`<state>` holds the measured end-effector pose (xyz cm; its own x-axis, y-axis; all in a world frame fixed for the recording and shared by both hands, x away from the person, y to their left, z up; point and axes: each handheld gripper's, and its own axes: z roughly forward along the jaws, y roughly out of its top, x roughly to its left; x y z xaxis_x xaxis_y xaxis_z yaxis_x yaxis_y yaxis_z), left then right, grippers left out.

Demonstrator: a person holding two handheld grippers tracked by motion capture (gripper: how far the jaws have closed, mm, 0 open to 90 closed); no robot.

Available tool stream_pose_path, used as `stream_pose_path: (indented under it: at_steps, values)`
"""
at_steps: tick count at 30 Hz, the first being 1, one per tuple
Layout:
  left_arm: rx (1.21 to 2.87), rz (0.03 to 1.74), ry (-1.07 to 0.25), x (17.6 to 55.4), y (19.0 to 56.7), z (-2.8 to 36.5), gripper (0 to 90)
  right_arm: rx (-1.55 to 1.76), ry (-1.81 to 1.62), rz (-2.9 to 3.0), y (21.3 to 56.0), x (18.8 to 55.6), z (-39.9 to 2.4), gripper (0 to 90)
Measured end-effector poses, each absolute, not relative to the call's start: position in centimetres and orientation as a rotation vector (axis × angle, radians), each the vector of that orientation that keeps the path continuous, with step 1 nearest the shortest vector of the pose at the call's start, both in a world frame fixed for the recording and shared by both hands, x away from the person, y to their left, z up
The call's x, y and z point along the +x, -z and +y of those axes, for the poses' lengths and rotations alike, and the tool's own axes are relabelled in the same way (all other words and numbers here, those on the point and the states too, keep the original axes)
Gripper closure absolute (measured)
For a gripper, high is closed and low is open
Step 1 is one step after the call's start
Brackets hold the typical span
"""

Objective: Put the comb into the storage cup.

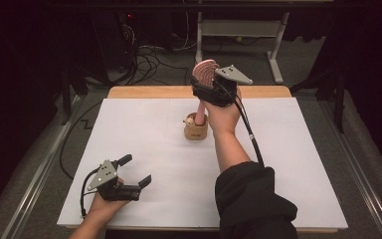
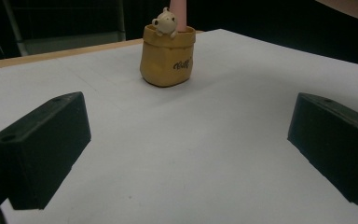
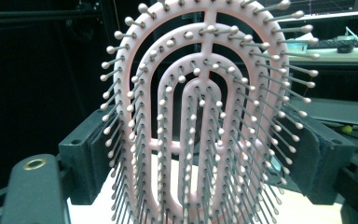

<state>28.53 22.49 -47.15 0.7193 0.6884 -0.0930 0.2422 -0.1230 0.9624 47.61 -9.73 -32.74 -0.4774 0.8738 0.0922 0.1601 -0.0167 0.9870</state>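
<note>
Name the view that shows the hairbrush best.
The right gripper view: the pink hairbrush faces it, bristles sharp, between the jaws. The high view shows it small above the holder; the left gripper view shows its handle.

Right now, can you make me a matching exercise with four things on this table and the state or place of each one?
Things:
1. hairbrush
2. yellow holder
3. left gripper
4. right gripper

States:
a. open, low over the white table
b. pink, handle down in the holder
c. shut on the brush head
d. standing near the table's middle, a small bear at its rim

Pairs: 1-b, 2-d, 3-a, 4-c
</note>
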Motion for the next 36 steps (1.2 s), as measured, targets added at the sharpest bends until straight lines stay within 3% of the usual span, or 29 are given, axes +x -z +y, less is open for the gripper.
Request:
stream_pose_path:
  at_steps: [36]
  values:
    - [1.695,0.759,-0.448,28.3,47.2,22.8,0.0,1.164,-1.463,1.736,36.9,48.3,-9.2,20.0]
